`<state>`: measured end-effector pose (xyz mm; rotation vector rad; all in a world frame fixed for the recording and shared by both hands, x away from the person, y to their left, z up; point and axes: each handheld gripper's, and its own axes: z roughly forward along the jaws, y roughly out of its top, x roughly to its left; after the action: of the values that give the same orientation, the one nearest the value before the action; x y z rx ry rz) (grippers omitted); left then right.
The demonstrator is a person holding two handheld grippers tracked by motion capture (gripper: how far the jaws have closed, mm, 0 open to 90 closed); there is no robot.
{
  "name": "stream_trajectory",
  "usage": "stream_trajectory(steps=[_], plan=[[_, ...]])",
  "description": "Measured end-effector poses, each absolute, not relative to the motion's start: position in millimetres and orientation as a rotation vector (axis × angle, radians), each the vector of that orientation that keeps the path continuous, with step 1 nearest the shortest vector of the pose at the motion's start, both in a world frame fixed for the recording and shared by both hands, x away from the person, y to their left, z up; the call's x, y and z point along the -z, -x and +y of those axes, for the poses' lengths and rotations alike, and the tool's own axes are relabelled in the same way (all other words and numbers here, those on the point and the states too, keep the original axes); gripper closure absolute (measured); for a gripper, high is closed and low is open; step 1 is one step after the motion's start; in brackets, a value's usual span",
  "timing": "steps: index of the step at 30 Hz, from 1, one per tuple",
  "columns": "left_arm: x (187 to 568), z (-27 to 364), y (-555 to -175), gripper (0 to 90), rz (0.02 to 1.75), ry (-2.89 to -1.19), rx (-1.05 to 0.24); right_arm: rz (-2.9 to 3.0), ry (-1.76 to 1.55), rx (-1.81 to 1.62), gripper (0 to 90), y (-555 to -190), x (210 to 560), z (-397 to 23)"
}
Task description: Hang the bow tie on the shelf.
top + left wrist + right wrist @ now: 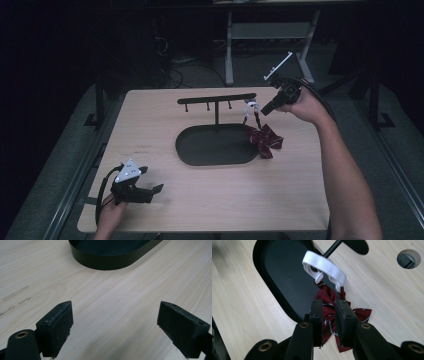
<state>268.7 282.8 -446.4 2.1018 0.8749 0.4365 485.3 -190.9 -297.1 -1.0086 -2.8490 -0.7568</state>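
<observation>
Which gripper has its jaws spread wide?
The left gripper, over bare table; the right gripper has jaws close together near the red bow tie.

Wide bare worktop (pixel 210 200) in front & left of the black oval tray (pixel 200 150): open room for a hand to pass. Obstacles: tray's raised rim, its upright post w/ crossbar (pixel 216 99) overhead, and the red bow tie (pixel 265 140) draped at tray's right end, its white strap (pixel 324 266) hanging above.
</observation>
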Motion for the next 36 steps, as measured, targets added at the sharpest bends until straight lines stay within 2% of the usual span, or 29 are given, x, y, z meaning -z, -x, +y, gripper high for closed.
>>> stream_trajectory(steps=[36], plan=[[447,282,-268,13.1,0.873,-2.110,-0.435,-2.818,0.999,0.781,66.0,-468,312,-201]])
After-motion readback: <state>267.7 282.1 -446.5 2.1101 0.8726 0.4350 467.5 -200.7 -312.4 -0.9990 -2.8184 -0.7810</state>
